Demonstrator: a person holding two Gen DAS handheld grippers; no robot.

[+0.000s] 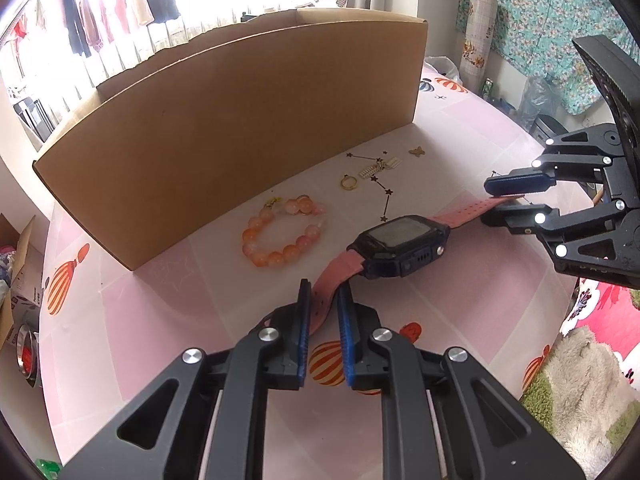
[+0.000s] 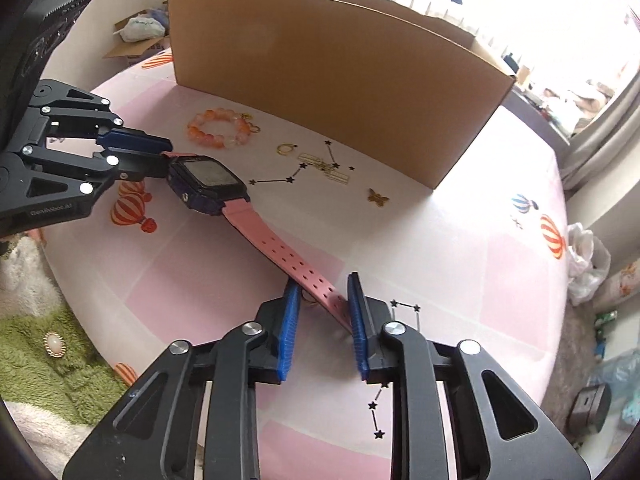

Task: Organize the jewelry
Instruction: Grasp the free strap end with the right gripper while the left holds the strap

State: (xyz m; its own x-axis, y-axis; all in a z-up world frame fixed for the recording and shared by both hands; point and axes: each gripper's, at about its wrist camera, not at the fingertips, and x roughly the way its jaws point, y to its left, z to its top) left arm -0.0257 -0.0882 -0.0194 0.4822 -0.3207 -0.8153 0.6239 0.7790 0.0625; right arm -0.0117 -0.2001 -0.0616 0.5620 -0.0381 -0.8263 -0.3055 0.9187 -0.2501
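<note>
A black-faced watch (image 1: 400,246) (image 2: 208,180) with a pink strap lies stretched between both grippers on the pink table cloth (image 1: 460,320). My left gripper (image 1: 324,292) (image 2: 166,156) is shut on one strap end. My right gripper (image 2: 322,284) (image 1: 490,200) is closed around the perforated other end, and the strap fills the gap between its blue pads. Beyond the watch lie an orange bead bracelet (image 1: 280,236) (image 2: 218,134), a gold ring (image 1: 349,182) (image 2: 285,149), a gold bar charm (image 1: 380,168) (image 2: 328,170) and a gold butterfly (image 1: 417,151) (image 2: 378,197).
A tall open cardboard box (image 1: 240,120) (image 2: 340,80) stands along the table's far side behind the jewelry. A green fluffy throw (image 2: 48,360) with an oval brooch (image 2: 54,345) lies off the table's edge. Clutter and bags surround the round table.
</note>
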